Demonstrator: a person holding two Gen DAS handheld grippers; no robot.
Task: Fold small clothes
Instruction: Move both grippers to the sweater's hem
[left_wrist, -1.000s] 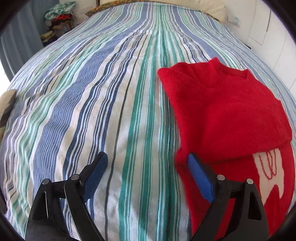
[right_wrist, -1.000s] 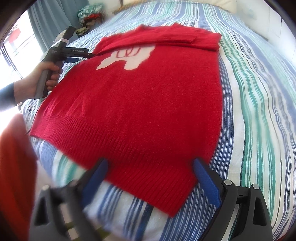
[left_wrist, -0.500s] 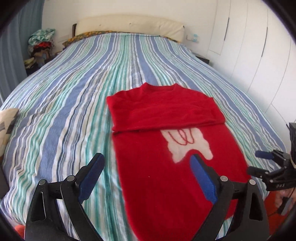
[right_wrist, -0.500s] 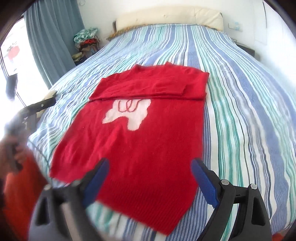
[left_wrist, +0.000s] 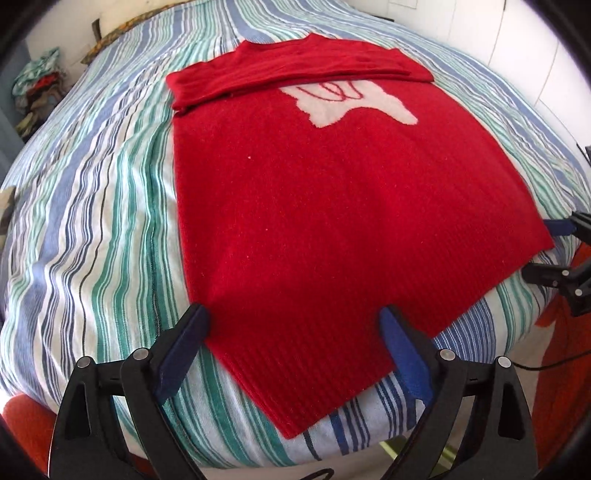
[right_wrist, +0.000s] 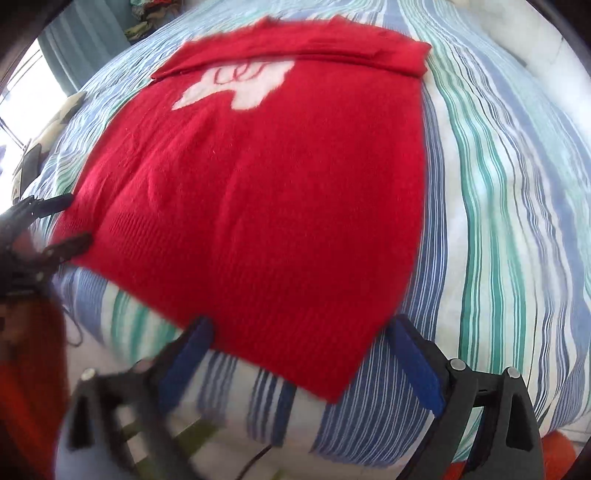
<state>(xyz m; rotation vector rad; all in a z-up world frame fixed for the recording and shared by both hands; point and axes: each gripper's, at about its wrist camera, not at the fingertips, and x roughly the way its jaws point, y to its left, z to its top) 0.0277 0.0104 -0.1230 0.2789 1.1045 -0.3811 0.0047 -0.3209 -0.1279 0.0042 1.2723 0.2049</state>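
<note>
Near the foot edge of the striped bed (left_wrist: 92, 229) lies the red sweater (left_wrist: 332, 206), flat, its sleeves folded across the chest above the white motif (left_wrist: 347, 99). Each set of tongs straddles a hem corner, left gripper (left_wrist: 291, 339) spread wide and empty, right gripper (right_wrist: 299, 343) opening, pads clear of the knit. Judged step: taking the hem. Next, both must pinch their corners and carry the hem toward the collar.
</note>
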